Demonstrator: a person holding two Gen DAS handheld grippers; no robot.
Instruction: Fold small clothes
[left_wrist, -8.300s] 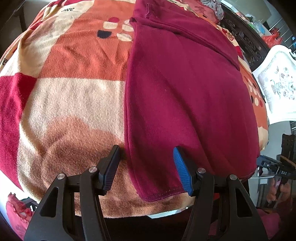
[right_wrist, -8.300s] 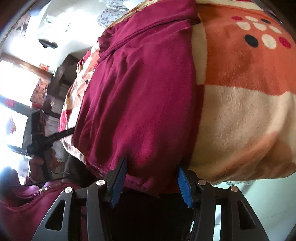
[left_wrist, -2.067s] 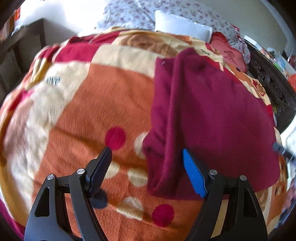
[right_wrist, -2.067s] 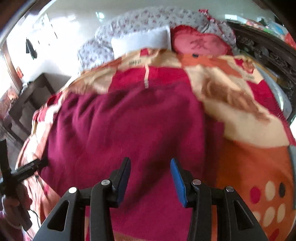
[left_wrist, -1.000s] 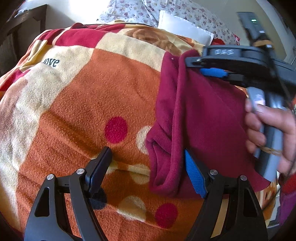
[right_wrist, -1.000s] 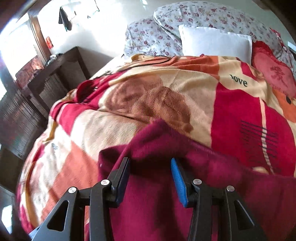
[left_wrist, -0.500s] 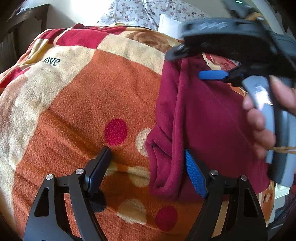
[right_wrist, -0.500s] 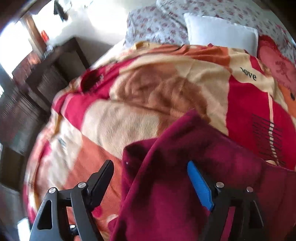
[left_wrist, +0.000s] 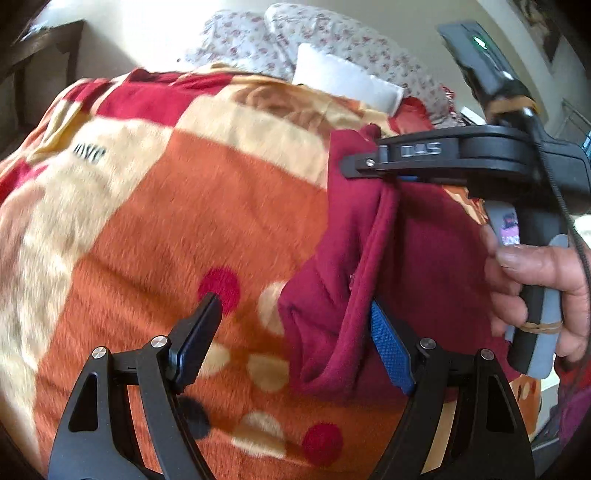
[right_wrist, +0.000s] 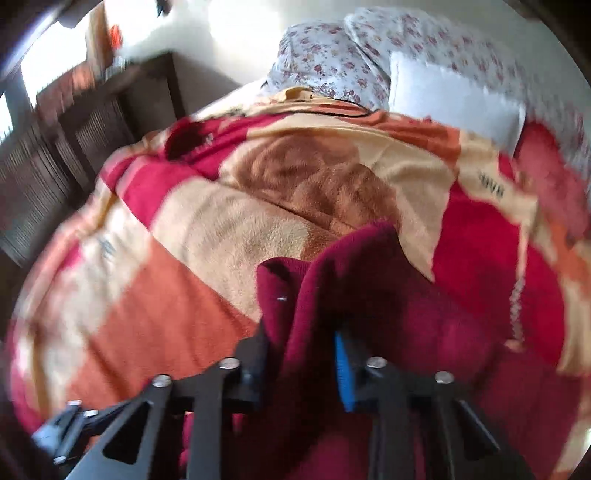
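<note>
Half a second ago the right gripper (right_wrist: 301, 354) stood wide apart above the maroon garment (left_wrist: 413, 266); its fingers have since drawn together and are clamped on a raised ridge of the cloth at the garment's far corner. Seen from the left wrist, that gripper (left_wrist: 397, 179) sits at about 2 o'clock, the fabric bunched beneath it, with the person's right hand (left_wrist: 535, 288) on its handle at 3 o'clock. Both views are more blurred than before.

At 6 o'clock in its own view, the left gripper (left_wrist: 295, 339) has kept its place with fingers wide apart. Its blue pad (left_wrist: 388, 347) is against the near folded edge of the garment, the black finger over the dotted orange bed blanket (left_wrist: 166, 229).

On the right half of that blanket lies the garment, its left edge doubled over. A white pillow (left_wrist: 343, 83) rests at 12 o'clock.
</note>
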